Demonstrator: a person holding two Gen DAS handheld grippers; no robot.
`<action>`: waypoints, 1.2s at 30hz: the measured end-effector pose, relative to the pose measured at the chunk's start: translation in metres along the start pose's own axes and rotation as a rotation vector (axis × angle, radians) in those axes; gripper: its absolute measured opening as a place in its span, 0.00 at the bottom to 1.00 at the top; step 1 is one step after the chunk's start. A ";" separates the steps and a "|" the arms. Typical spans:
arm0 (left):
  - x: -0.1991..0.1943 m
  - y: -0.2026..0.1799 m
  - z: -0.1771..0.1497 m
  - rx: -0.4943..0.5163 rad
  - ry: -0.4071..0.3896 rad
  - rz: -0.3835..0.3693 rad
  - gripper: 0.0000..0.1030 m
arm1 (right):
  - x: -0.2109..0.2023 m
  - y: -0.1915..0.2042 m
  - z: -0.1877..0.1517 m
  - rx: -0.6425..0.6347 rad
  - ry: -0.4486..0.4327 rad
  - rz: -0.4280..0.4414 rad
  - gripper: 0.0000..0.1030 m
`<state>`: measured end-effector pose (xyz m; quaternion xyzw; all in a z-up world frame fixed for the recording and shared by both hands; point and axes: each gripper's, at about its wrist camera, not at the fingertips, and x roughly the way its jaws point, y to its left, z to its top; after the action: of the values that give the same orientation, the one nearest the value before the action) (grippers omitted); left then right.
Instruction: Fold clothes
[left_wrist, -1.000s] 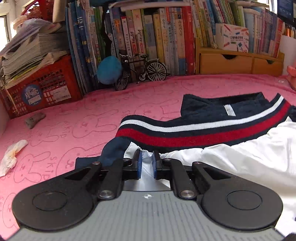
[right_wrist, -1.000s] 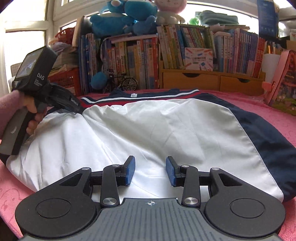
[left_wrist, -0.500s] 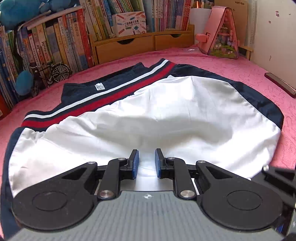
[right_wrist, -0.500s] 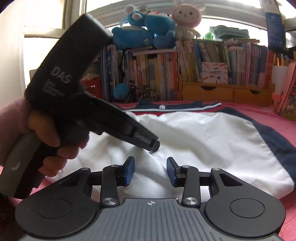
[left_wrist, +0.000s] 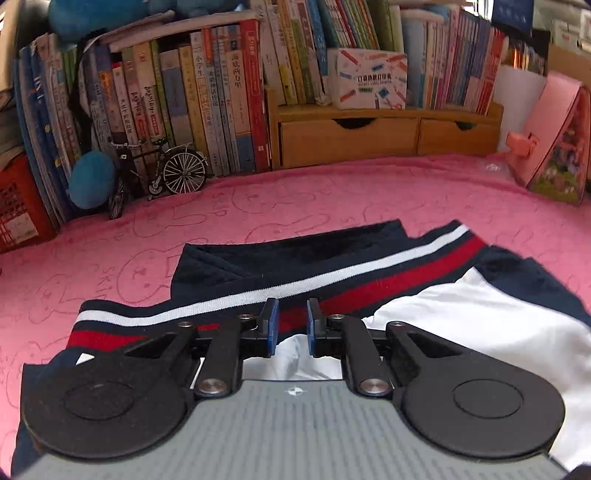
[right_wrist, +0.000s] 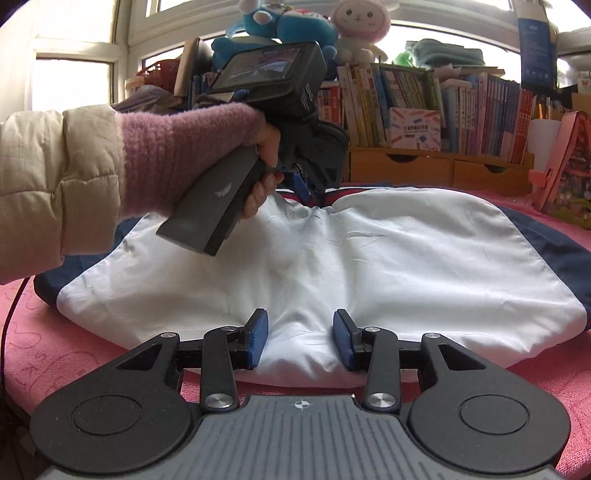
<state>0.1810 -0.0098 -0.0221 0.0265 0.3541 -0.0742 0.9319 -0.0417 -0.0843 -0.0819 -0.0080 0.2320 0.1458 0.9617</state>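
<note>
the pink blanket (left_wrist: 332, 199), printed with rabbit outlines, is covering the whole work surface, and the jacket (right_wrist: 332, 258) is lying spread across the middle of it, white panel up, navy at the sides. its striped ribbed band (left_wrist: 369, 280), navy, white and red, is running along the far edge toward the row of books (left_wrist: 207, 92) and the wooden drawer unit (left_wrist: 369, 136).

the jacket is looking light, soft and limp, so it is likely going to sag and crease wherever it is lifted. the white panel is looking smooth and perhaps a little slippery, while the ribbed band is looking thicker and should be giving a surer bite. taking hold at an edge or the band, rather than in the middle of the panel, seems the better choice.

the left gripper (left_wrist: 291, 326) is hanging over the band where it meets the white cloth, jaws nearly together with a narrow gap. cloth is showing through that gap, but whether it is actually pinched is not clear. the white panel is puckering toward it in the right wrist view, which hints at a grip.

the right gripper (right_wrist: 300, 341) is sitting at the near hem of the white panel, jaws spread apart and grasping nothing.
</note>
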 end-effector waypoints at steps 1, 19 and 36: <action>-0.010 0.002 -0.001 -0.016 0.002 -0.019 0.18 | 0.000 0.000 -0.001 -0.002 -0.003 -0.001 0.39; 0.006 -0.022 -0.029 0.066 0.105 0.058 0.37 | -0.004 0.005 -0.005 0.004 -0.024 -0.014 0.38; -0.078 -0.010 -0.049 -0.089 0.215 -0.053 0.25 | -0.008 0.002 -0.007 -0.005 -0.056 -0.016 0.38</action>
<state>0.0895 -0.0050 -0.0069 -0.0166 0.4553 -0.0795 0.8866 -0.0520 -0.0852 -0.0848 -0.0081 0.2048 0.1388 0.9689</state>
